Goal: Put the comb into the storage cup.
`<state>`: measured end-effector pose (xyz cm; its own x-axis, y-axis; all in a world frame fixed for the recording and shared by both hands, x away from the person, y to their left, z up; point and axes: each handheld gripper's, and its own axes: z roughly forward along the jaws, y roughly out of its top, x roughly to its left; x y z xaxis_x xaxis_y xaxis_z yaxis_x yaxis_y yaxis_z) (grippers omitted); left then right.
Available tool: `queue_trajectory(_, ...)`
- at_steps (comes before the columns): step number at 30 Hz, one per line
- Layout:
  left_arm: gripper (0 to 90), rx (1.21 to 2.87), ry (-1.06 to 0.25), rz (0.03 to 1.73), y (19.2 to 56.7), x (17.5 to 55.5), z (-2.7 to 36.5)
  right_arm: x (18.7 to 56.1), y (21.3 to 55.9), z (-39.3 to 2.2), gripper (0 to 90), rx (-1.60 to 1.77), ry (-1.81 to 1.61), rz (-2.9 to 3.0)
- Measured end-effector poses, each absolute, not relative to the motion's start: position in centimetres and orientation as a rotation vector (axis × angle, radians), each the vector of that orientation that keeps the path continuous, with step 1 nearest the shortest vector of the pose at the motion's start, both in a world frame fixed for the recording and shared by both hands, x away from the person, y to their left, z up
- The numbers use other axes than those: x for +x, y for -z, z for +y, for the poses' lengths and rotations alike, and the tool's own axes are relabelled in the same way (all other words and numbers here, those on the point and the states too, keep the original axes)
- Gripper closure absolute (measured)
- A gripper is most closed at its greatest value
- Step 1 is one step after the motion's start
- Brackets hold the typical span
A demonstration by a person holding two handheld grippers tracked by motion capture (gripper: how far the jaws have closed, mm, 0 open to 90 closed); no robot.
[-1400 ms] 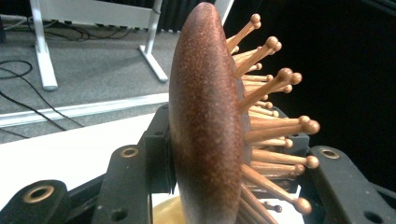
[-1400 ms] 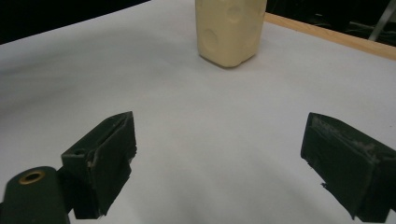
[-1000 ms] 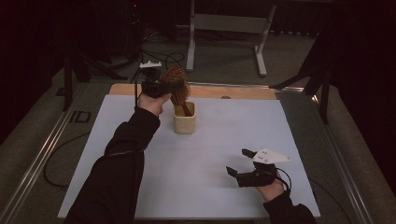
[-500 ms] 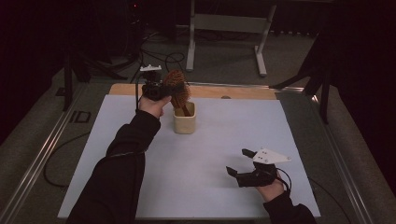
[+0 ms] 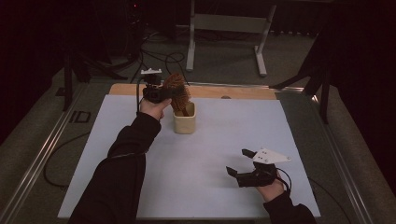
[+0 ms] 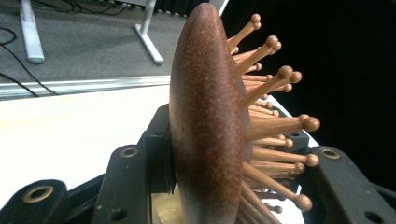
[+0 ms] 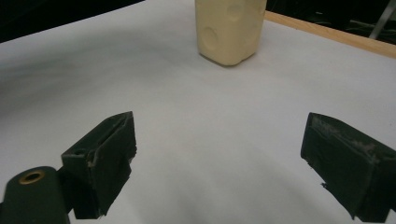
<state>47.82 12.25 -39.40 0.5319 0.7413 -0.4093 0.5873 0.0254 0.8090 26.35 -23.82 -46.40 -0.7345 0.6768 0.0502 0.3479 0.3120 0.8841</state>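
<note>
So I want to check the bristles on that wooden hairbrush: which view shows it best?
The left gripper view: the hairbrush sits close up between the left gripper jaws, ball-tipped pins clear. The high view shows it small and dim above the cream holder. The right gripper view shows that holder, not the brush.

hairbrush: brown wood, fine speckle, satin (wooden ball-tip pins) | cup: cream, matt, dimpled | worktop: white matt sheet, wood edge

The hairbrush handle disappears inside the cream holder (depth unclear); the holder's top is cropped in the right gripper view.
</note>
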Motion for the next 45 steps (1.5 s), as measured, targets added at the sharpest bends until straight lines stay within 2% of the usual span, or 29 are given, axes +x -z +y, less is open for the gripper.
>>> queue_trajectory(12,52.5,1.64,-0.145,1.154,40.1,48.1,13.0,26.4,46.5,-23.8,10.2,0.918,-1.388,2.261)
queue_trajectory(26,43.4,1.683,-0.185,1.167,40.0,48.2,13.1,26.4,46.5,-23.8,10.2,0.926,-1.396,2.263)
queue_trajectory(33,29.9,1.677,-0.203,1.177,39.5,48.0,13.4,26.4,46.4,-23.8,10.2,0.931,-1.393,2.257)
queue_trajectory(36,17.9,1.686,-0.178,1.129,39.4,47.9,13.6,26.4,46.4,-23.9,10.2,0.937,-1.398,2.253)
queue_trajectory(42,12.4,1.747,-0.185,1.072,39.1,47.5,13.3,26.5,46.4,-24.0,10.2,0.938,-1.397,2.248)
queue_trajectory(45,3.3,1.766,-0.19,1.056,39.0,47.4,13.1,26.4,46.4,-24.0,10.2,0.938,-1.396,2.244)
